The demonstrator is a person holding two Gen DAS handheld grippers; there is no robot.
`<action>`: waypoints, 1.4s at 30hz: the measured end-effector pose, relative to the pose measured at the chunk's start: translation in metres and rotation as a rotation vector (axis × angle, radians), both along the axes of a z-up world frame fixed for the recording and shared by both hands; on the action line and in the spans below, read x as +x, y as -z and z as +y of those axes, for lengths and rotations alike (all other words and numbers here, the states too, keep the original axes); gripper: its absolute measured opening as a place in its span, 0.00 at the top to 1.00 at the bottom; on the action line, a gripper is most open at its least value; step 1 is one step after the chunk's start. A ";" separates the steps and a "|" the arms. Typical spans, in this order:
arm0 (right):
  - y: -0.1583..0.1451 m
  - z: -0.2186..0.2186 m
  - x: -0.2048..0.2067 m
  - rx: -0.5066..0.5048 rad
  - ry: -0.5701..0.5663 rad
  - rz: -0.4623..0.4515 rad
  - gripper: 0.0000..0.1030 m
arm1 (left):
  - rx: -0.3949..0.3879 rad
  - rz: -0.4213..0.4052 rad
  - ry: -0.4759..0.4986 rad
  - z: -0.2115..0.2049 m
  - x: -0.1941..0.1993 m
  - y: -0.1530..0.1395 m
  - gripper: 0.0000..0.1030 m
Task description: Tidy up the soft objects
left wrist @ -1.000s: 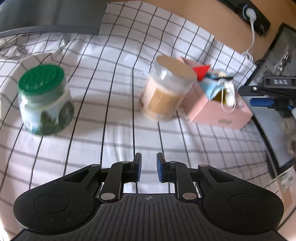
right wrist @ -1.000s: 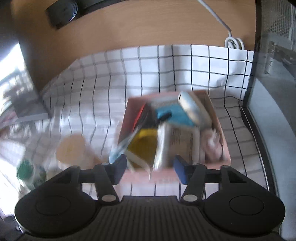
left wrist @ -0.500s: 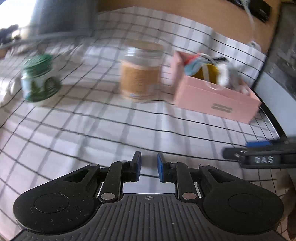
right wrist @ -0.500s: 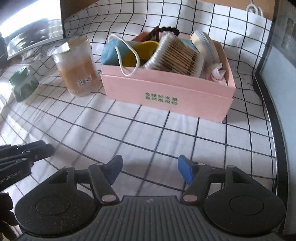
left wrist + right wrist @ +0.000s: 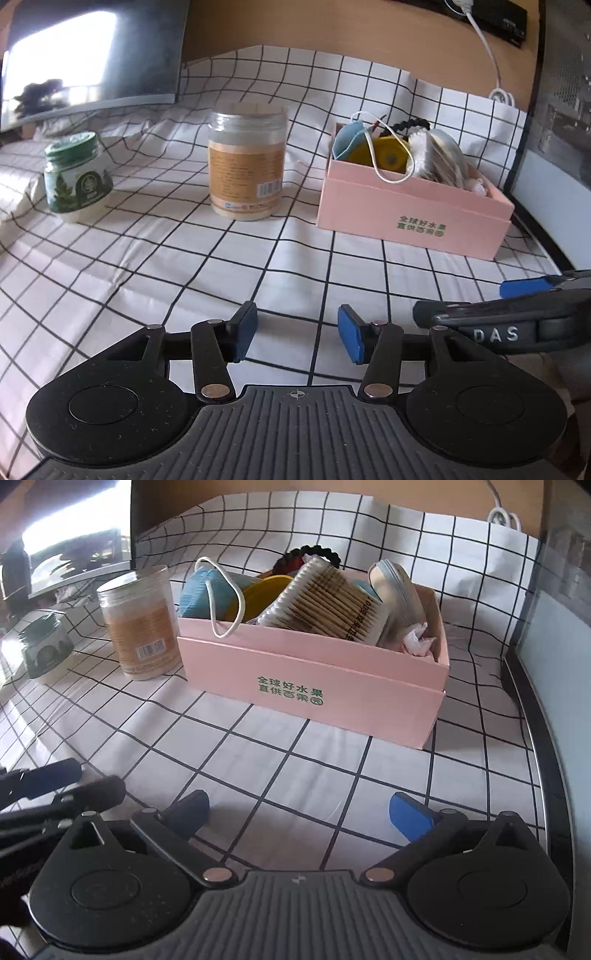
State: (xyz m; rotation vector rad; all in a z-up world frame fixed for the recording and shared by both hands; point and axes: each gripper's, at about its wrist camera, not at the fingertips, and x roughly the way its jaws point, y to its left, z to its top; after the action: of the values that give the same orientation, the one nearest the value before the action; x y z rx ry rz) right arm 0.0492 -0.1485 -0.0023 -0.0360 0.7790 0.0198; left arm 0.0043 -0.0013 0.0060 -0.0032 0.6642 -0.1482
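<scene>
Pink box [image 5: 314, 686] nr cloth's right edge; left hand-held gripper [image 5: 297, 334] & right hand-held gripper [image 5: 299, 812] both spread, nothing held.

Inside the pink box [image 5: 314, 679], the front wall hides the lower parts of the blue face mask [image 5: 201, 594], the yellow item [image 5: 264, 590] and the cotton swab pack [image 5: 325, 602], and the black hair tie [image 5: 314, 552] behind the swabs shows only as an arc. Left of the box, the green-lidded jar [image 5: 44, 646] looks blurred and washed by glare in the right wrist view. Nearer than the box, the left tool [image 5: 55, 786] enters that view blurred and cut by the left edge, and the right tool [image 5: 517, 306] is cut by the right edge of the left wrist view.
</scene>
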 end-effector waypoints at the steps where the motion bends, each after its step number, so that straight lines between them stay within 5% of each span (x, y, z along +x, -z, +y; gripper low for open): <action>1: 0.001 -0.002 -0.002 0.001 -0.004 -0.018 0.00 | 0.016 -0.005 0.002 -0.002 0.001 0.001 0.49; 9: 0.005 -0.004 -0.008 0.001 0.023 -0.084 0.00 | 0.054 -0.013 0.007 -0.005 0.004 0.002 0.49; 42: 0.005 -0.003 -0.008 0.001 0.023 -0.084 0.00 | 0.065 -0.012 0.009 -0.008 0.004 0.002 0.48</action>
State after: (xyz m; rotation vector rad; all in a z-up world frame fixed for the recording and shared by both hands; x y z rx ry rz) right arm 0.0414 -0.1519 -0.0072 -0.0268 0.6956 -0.0036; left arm 0.0084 -0.0089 0.0037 0.0628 0.6565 -0.1350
